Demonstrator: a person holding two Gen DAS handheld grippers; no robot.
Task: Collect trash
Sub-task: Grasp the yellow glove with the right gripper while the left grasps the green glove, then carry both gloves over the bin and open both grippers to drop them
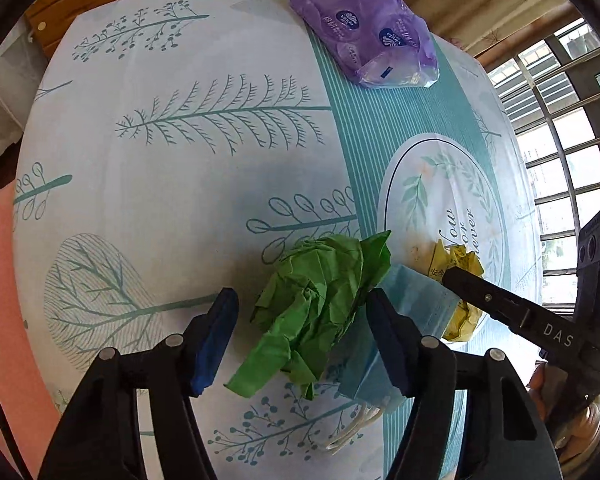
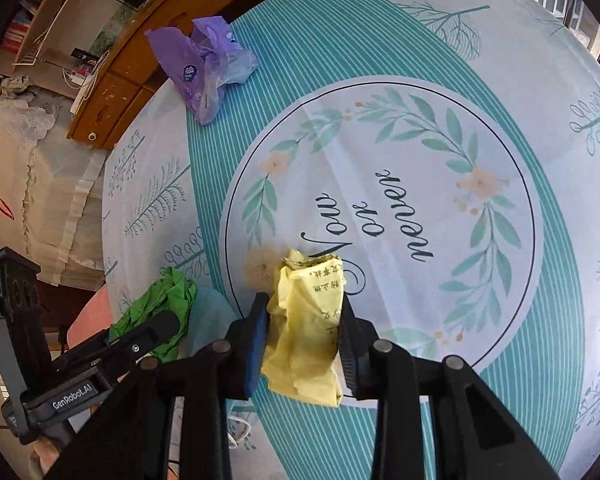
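A crumpled green paper [image 1: 320, 304] lies on the table between the fingers of my left gripper [image 1: 300, 316], which is open around it. A light blue face mask [image 1: 408, 308] lies beside it, partly under the right finger. My right gripper [image 2: 304, 320] is shut on a crumpled yellow paper [image 2: 306, 336] with Chinese print. That yellow paper [image 1: 460, 280] shows in the left wrist view behind the right gripper's finger. The green paper [image 2: 160, 308] and the mask [image 2: 210, 312] show left of the right gripper. A purple plastic tissue wrapper [image 1: 368, 28] lies at the far side of the table, also in the right wrist view [image 2: 204, 68].
The round table carries a white and teal cloth [image 2: 420, 208] printed "Now or never". A wooden cabinet [image 2: 132, 80] stands beyond the far edge. A barred window [image 1: 560, 140] is on the right. A pink surface [image 1: 4, 280] lies past the left edge.
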